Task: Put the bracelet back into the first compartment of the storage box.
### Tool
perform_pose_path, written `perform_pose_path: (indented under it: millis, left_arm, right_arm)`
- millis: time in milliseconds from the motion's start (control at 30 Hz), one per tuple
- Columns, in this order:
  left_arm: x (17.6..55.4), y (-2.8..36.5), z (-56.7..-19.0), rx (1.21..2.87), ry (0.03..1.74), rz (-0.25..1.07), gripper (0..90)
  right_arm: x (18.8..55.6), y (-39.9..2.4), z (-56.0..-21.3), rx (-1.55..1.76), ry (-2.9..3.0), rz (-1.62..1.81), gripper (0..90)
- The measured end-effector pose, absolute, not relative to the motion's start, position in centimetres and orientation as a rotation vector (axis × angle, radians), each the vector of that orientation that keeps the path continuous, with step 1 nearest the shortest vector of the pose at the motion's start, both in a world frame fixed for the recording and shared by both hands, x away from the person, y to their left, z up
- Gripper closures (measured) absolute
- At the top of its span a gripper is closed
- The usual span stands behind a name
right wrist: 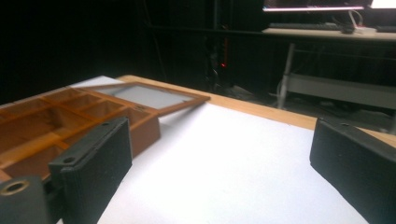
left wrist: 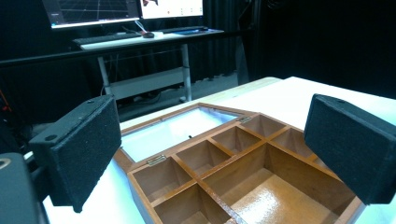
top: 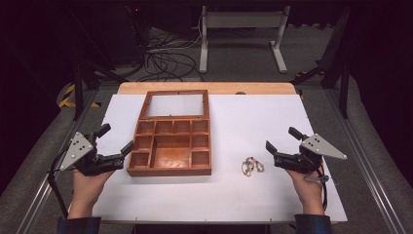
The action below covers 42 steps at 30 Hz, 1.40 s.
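Fingers of both grippers — left gripper [top: 118, 143], right gripper [top: 280, 139] — spread apart (nothing between), flanking the wooden box [top: 171, 146] and bracelet [top: 252, 166].

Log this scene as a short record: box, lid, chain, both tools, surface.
box: wooden box, compartments look bare, left of centre
lid: glass-paned lid, open, lying flat behind the box
chain: small chain, on the sheet to the right of the box
left tool: left tool, open, holds nothing, at the box's left side
right tool: right tool, open, holds nothing, right of the chain
surface: white sheet on a table
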<state>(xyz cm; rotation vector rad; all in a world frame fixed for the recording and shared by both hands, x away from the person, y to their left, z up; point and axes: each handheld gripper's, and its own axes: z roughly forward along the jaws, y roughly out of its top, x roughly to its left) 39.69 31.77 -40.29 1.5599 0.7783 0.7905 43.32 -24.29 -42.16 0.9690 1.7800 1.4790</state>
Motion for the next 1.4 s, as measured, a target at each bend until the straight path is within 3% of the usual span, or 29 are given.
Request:
perform_pose_path:
  millis: [167,867,1400]
  left_arm:
    - [39.6,31.9,-40.2,1.55,0.782,0.782,5.0]
    - [39.8,31.9,-40.4,1.564,0.792,0.771,5.2]
    - [39.8,31.9,-40.4,1.574,0.798,0.77,5.6]
  right_arm:
    - [43.7,-24.2,-42.5,1.004,1.828,1.44,8.5]
    - [45.1,-22.1,-45.3,1.077,2.176,1.229,36.0]
    - [45.3,-20.7,-47.0,1.126,2.271,1.159,38.6]
